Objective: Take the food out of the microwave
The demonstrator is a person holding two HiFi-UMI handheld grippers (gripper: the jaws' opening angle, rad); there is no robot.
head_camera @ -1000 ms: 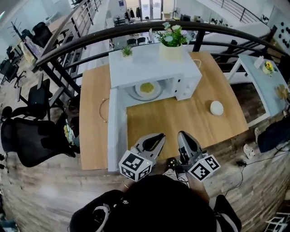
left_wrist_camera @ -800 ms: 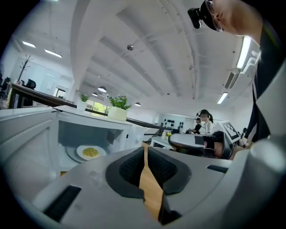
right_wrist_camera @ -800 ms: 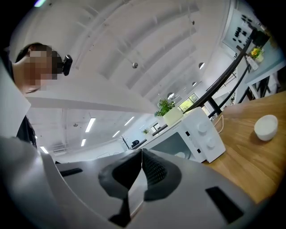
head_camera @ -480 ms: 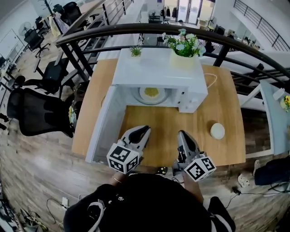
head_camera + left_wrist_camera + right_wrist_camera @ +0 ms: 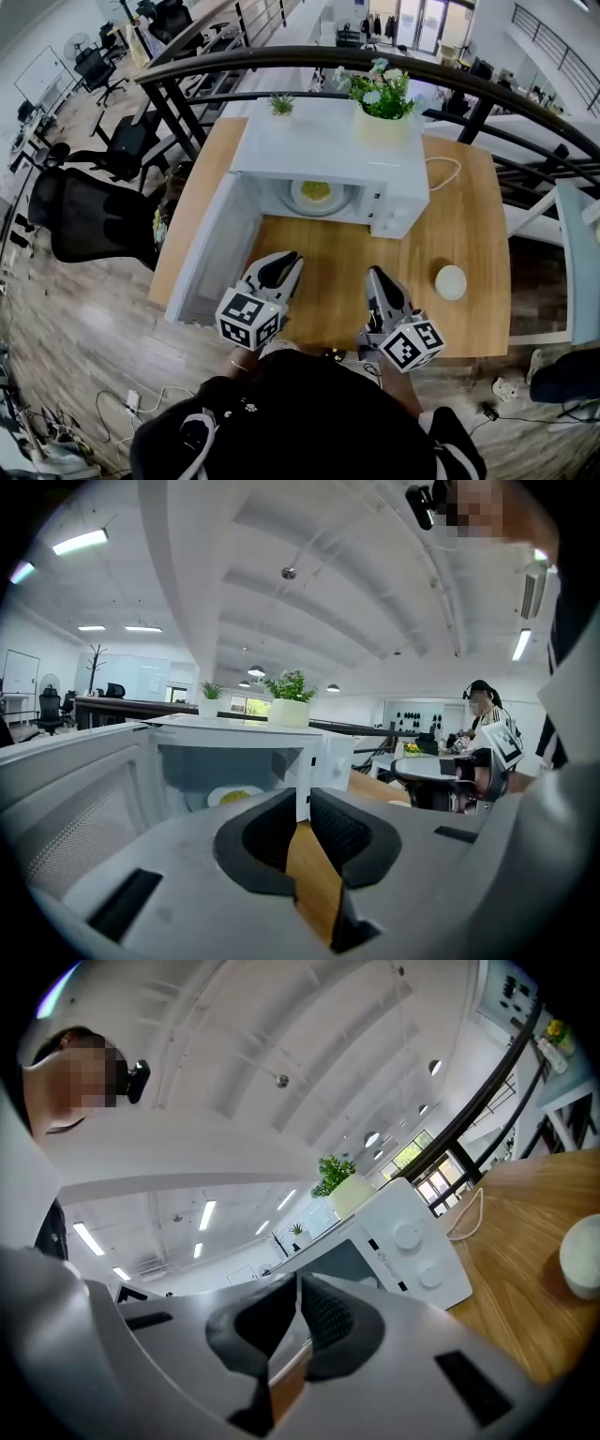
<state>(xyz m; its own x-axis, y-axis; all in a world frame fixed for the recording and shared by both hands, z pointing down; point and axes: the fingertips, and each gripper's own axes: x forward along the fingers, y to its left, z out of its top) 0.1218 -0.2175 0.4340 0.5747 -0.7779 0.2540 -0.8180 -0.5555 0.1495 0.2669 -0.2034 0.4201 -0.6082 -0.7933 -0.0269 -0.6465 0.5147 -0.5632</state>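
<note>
Hovering over the wooden table [image 5: 347, 272], the left gripper [image 5: 286, 264] has its jaws pressed together on nothing, and the right gripper [image 5: 375, 277] beside it looks just as closed and empty. Ahead, the microwave [image 5: 323, 150] stands with its door [image 5: 211, 267] swung wide and the plate of yellow food [image 5: 316, 193] inside. Approach phase, I'd say: next, the jaws must open and reach in for the plate's rim.

White round dish [image 5: 451, 282] rests on wooden table [image 5: 473, 206].

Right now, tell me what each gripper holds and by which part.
Nothing: the left gripper and right gripper are both shut and empty; the plate of food sits inside the microwave.
</note>
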